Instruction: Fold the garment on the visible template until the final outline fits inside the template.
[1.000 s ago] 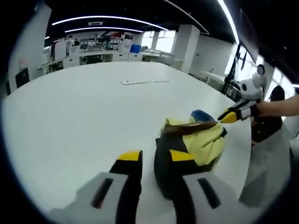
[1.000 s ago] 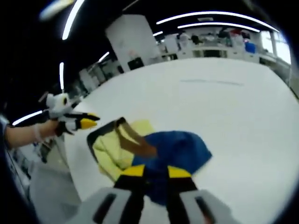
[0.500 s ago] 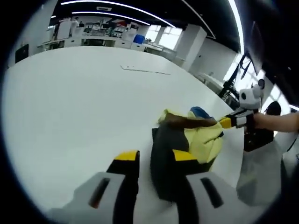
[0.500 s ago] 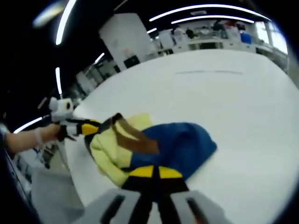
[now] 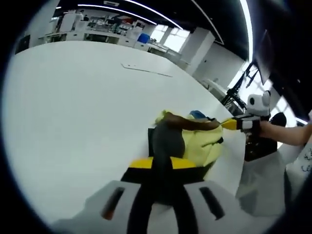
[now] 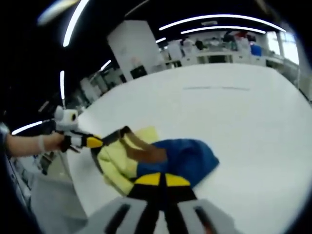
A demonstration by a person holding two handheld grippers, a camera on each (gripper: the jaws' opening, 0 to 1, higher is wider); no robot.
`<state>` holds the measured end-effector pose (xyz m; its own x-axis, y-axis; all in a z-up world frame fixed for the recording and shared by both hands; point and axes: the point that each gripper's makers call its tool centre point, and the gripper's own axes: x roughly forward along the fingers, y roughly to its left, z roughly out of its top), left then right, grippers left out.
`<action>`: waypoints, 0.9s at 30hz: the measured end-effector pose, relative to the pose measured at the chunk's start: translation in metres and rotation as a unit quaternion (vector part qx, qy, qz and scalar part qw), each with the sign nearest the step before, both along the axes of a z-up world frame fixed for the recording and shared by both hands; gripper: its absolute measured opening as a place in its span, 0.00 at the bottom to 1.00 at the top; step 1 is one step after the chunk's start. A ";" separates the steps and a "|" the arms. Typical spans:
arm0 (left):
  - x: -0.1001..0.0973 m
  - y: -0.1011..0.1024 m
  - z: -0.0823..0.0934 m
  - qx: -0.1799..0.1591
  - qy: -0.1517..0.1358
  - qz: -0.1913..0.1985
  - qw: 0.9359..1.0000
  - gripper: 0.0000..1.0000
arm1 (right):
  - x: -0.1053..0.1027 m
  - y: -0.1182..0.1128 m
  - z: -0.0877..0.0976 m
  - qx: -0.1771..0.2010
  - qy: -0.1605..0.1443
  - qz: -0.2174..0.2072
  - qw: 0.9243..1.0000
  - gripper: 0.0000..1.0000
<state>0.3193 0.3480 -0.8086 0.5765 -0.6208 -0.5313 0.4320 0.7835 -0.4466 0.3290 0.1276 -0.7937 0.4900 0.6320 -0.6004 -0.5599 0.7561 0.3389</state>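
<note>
No writing or brand can be read anywhere in either view. The garment (image 5: pixel 187 141), a bunched heap of pale yellow, dark grey, brown and blue cloth, lies on the white table (image 5: pixel 73 107) near its edge. In the left gripper view the left gripper (image 5: pixel 161 163) comes in low over the tabletop, its yellow-tipped jaws drawn together on the dark grey fold at the garment's near side. Across the heap the right gripper (image 5: pixel 229 124) reaches in from the right, held in a person's hand (image 5: pixel 292 134), its yellow tip against the brown band. In the right gripper view the right gripper (image 6: pixel 160 179) has its jaws pressed together on the near edge of the blue part of the garment (image 6: pixel 175 158), and the left gripper (image 6: pixel 92 142) reaches in from the left with the dark edge of the cloth at its tip. A thin pale outline (image 5: pixel 146 70) is marked on the table well beyond the heap
</note>
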 end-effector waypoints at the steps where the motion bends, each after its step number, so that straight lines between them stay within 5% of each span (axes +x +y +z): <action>1: -0.001 0.001 0.001 0.002 -0.001 0.001 1.000 0.03 | 0.000 0.000 0.002 0.000 -0.002 0.000 1.000 0.00; 12: 0.002 0.002 0.016 0.012 -0.035 0.001 0.999 0.00 | 0.004 -0.003 0.021 0.004 -0.035 -0.002 0.999 0.00; 27: 0.014 0.004 0.089 -0.001 -0.114 0.011 0.993 0.00 | 0.024 -0.020 0.100 0.054 -0.115 -0.031 0.991 0.00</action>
<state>0.3337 0.3523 -0.7194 0.6944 -0.6083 -0.3844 0.5053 0.7925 -0.3415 0.3526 0.1072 -0.6933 0.6463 0.6511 -0.3979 -0.5857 0.7575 0.2883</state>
